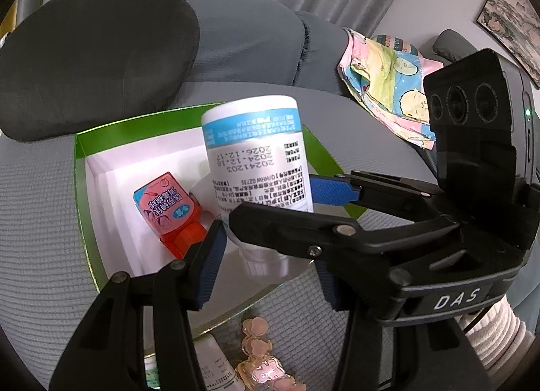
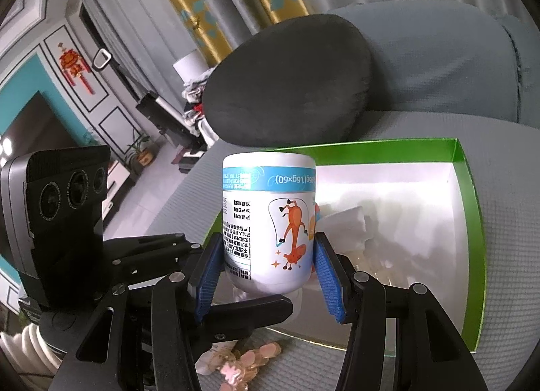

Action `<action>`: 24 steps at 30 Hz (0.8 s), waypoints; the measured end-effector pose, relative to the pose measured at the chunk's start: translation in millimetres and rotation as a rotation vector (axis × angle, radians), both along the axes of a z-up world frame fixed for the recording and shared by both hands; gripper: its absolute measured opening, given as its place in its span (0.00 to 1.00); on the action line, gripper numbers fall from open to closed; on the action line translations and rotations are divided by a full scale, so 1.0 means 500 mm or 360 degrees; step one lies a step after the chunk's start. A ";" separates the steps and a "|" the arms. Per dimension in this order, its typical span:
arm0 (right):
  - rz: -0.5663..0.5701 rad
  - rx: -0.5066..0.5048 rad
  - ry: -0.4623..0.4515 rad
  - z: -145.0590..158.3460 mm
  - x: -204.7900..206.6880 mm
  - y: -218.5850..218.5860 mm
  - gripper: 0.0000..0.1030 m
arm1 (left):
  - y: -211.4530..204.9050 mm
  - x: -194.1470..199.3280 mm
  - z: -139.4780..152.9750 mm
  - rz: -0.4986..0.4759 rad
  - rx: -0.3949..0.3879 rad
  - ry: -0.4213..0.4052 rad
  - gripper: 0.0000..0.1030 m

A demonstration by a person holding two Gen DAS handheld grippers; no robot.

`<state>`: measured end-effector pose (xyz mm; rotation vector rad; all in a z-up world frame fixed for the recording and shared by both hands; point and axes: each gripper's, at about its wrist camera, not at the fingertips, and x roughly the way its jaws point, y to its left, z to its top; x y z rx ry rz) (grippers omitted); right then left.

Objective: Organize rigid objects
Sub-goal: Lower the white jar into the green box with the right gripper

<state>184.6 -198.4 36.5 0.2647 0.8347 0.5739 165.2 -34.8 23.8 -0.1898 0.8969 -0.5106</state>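
A white bottle (image 1: 256, 161) with a blue band hangs upside down over a green box (image 1: 81, 154) with a white inside. My right gripper (image 2: 268, 256) is shut on the bottle's (image 2: 270, 222) body, one blue pad on each side. It reaches in from the right in the left wrist view (image 1: 275, 202). My left gripper (image 1: 270, 249) is closed around the bottle's lower end by the white cap, and its far pad is hidden behind the right gripper's finger. A red and pink bottle (image 1: 168, 212) lies inside the box.
The box (image 2: 472, 222) rests on a grey woven surface and holds white packets (image 2: 344, 222). Pink blister packs (image 1: 260, 357) (image 2: 249, 357) and a white tube (image 1: 216, 367) lie in front of it. Behind it are a dark cushion (image 1: 94, 60) and a patterned cloth (image 1: 381, 87).
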 end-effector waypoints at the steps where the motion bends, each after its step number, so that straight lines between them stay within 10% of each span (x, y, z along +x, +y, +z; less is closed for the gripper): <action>1: 0.0001 -0.0002 0.0007 -0.003 0.006 0.000 0.53 | 0.000 0.002 -0.002 0.0001 0.0000 0.0005 0.47; 24: -0.0041 -0.0079 0.0113 -0.043 0.048 -0.003 0.53 | -0.005 0.028 -0.031 -0.0004 0.0006 0.0105 0.47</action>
